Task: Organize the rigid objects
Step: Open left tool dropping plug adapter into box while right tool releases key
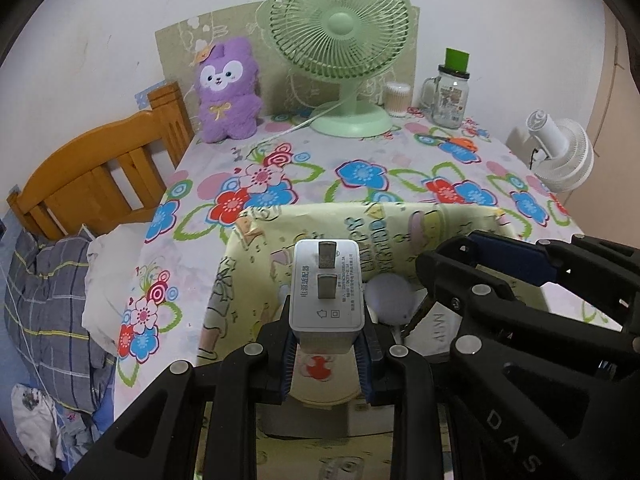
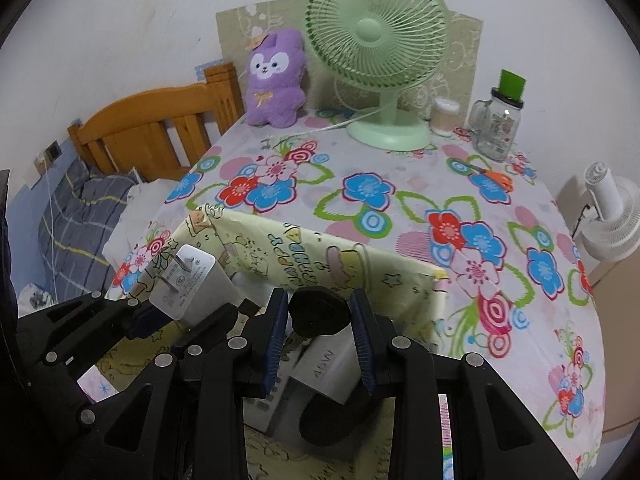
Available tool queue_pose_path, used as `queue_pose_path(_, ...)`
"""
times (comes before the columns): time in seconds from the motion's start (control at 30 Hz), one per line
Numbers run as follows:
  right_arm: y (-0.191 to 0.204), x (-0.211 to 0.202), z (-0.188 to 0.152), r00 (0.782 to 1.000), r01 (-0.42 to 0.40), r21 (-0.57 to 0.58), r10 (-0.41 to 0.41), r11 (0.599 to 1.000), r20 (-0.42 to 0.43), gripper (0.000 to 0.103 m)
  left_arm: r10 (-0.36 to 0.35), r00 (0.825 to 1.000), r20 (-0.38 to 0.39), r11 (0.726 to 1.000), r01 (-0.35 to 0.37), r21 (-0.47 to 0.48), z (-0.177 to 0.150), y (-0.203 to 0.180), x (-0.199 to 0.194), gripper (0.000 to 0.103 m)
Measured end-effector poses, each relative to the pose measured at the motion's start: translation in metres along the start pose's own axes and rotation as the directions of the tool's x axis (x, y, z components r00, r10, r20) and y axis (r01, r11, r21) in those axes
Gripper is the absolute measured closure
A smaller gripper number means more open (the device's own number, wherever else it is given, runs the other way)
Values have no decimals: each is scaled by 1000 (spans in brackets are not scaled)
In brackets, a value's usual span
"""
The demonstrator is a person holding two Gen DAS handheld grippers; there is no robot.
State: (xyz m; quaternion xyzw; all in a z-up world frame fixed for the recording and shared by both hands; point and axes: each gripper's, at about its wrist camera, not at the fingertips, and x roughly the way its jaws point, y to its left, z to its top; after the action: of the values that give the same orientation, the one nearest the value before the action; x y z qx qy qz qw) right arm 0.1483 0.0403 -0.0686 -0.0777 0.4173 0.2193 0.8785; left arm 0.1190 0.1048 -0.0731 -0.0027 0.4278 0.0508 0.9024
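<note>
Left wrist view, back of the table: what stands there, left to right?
Purple plush → green fan → cotton swab tub → glass jar, then the white fan off the table's right edge.

We read "DAS" on a black gripper arm (image 1: 508,440), Chinese print on the white charger (image 1: 326,288), cartoon lettering, unclear, on the yellow box (image 2: 304,256).

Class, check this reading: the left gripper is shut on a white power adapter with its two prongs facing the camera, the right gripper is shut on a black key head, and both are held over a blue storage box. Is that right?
One detail is wrong: the box is pale yellow with cartoon print, not blue, as the left wrist view shows. The left gripper is indeed shut on the white power adapter, prongs toward the camera, and the right gripper is shut on the black key head.
</note>
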Motion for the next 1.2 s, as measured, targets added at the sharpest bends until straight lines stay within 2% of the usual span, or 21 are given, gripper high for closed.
queue_pose_path(0.27,5,25,5,998,10,-9,-11,1000,-54,68,0,1000,-28,1000,0,-12,0,8,11,78)
queue_pose_path(0.5,4,31,8,998,34,-17,-35,999,-47,66,-4,1000,-25,1000,3,-10,2,8,15,78)
queue_pose_path(0.57,3,30,9,998,45,-20,-46,999,-43,64,-9,1000,-25,1000,9,-8,3,6,15,78)
queue_pose_path(0.7,-2,23,10,996,84,-23,-84,996,-15,45,-31,999,-35,1000,31,-1,4,1,20,78)
queue_pose_path(0.87,-11,9,10,991,132,-25,-131,991,29,42,-37,998,-55,999,37,4,5,-6,28,77)
queue_pose_path(0.93,-15,7,8,991,131,-17,-131,991,26,42,-26,999,-42,1000,27,10,5,-9,26,67)
queue_pose_path(1.17,-16,1,2,991,130,-11,-130,991,24,42,-21,999,-45,1000,21,4,5,-12,22,48)
queue_pose_path(1.2,-16,0,1,991,131,-11,-131,991,25,42,-20,999,-44,1000,20,6,5,-13,21,43)
